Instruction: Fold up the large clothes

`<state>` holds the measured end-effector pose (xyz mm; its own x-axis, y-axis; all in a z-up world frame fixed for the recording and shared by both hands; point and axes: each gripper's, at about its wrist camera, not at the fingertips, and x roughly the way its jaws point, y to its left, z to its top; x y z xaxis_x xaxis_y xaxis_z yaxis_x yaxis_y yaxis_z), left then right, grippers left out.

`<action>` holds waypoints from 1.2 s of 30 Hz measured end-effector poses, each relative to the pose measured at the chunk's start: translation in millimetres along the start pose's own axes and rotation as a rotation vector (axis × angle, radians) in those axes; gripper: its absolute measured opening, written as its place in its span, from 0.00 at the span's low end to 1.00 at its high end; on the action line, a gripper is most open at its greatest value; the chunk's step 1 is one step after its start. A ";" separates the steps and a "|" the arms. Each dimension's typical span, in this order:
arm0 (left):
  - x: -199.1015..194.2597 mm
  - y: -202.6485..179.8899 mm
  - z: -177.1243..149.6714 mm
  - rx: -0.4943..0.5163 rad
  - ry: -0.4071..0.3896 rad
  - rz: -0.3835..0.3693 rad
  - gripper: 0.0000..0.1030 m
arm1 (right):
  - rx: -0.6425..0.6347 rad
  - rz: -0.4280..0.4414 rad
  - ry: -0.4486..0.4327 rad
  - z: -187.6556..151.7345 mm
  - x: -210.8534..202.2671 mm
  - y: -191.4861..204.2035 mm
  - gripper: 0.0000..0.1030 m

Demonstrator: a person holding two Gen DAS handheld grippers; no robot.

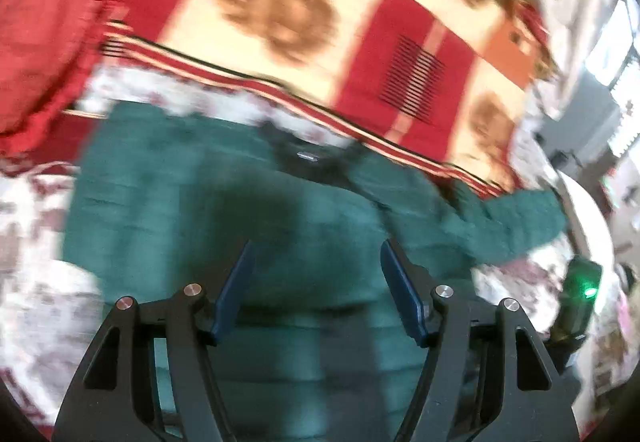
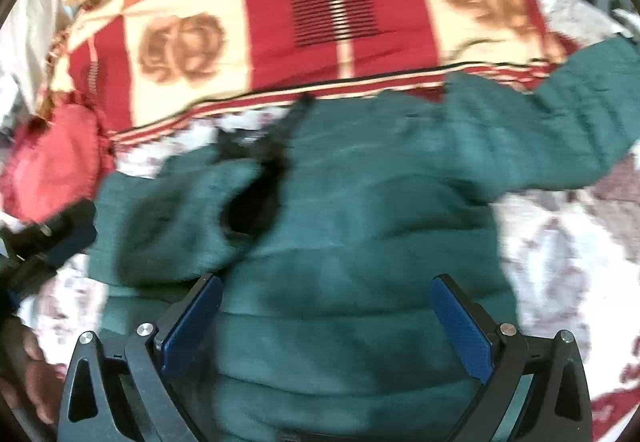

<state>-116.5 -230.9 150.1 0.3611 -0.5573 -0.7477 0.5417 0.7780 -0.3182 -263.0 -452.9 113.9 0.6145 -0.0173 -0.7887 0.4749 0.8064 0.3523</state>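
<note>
Two hand-held grippers hover over dark green quilted puffer jacket (image 1: 192,209), spread flat on bed with white-and-maroon floral sheet (image 1: 36,282). Left hand-held gripper (image 1: 316,262) released, blue pads apart, nothing between. Right hand-held gripper (image 2: 328,298) likewise spread wide, empty. Jacket sleeve (image 2: 560,113) extends right. Red-and-cream checked blanket with brown motifs (image 2: 280,21) lies beyond jacket, far side. Crumpled red cloth (image 2: 52,161) far left.

A plain teal-green jacket (image 2: 360,209) with a black collar lining (image 2: 256,201) is seen. The blanket (image 2: 332,1) is checked in red, cream and orange, with brown rose prints and black striped squares. The sheet (image 2: 560,262) is white with maroon florals; a red cloth (image 1: 44,41) is plain.
</note>
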 end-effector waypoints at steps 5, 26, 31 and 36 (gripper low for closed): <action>-13.8 63.0 2.8 -0.107 -0.027 0.073 0.64 | -0.033 0.053 0.055 15.0 35.0 31.1 1.00; -15.0 128.0 -14.2 -0.193 -0.027 0.188 0.64 | -0.163 0.036 0.035 20.6 55.9 60.9 0.23; -16.6 124.6 -14.7 -0.189 -0.026 0.186 0.64 | -0.209 0.013 -0.033 24.7 34.1 67.6 0.21; -22.4 132.3 -13.9 -0.218 -0.039 0.191 0.64 | -0.223 -0.006 -0.109 36.9 6.0 63.3 0.21</action>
<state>-63.5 -111.4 116.6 0.4721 -0.4024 -0.7843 0.2871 0.9114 -0.2948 -206.0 -423.8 150.1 0.6824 -0.0766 -0.7270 0.3354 0.9165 0.2182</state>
